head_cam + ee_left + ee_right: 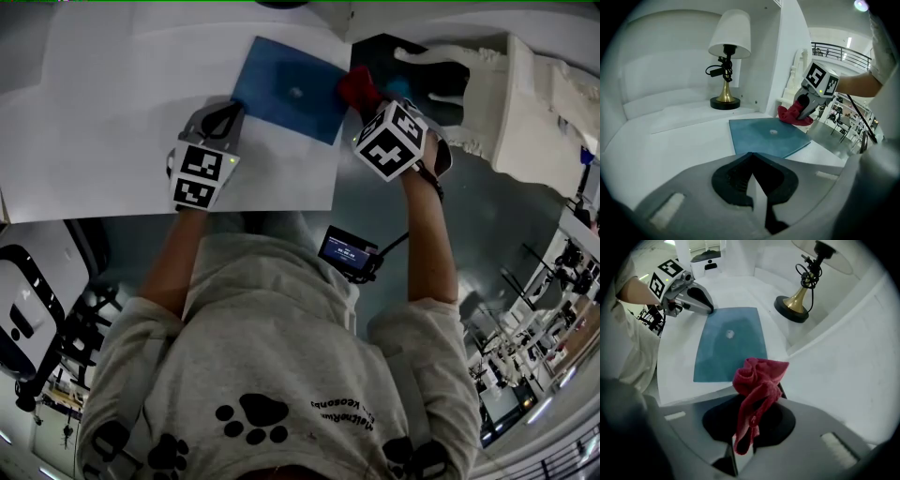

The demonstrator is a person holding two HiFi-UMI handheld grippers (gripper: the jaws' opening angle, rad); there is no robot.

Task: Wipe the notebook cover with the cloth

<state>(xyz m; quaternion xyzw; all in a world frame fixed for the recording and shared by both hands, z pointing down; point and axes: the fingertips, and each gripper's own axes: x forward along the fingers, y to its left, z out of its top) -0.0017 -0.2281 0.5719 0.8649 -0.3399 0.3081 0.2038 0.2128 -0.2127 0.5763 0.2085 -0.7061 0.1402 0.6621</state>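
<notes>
A blue notebook (pixel 291 89) (pixel 764 136) (pixel 729 345) lies flat on the white table (pixel 122 112). My right gripper (pixel 367 101) (pixel 754 404) (pixel 806 105) is shut on a bunched red cloth (pixel 359 87) (pixel 757 380) (pixel 793 115), which hangs at the notebook's right edge; whether it touches the cover I cannot tell. My left gripper (pixel 225 114) (pixel 751 157) (pixel 707 305) is shut with nothing between its jaws, its tip at the notebook's left corner.
A brass lamp (pixel 727 61) (pixel 801 291) with a white shade stands at the back of the table against a white wall. The table's front edge (pixel 187 211) runs just before my body. White carved furniture (pixel 506 94) stands to the right.
</notes>
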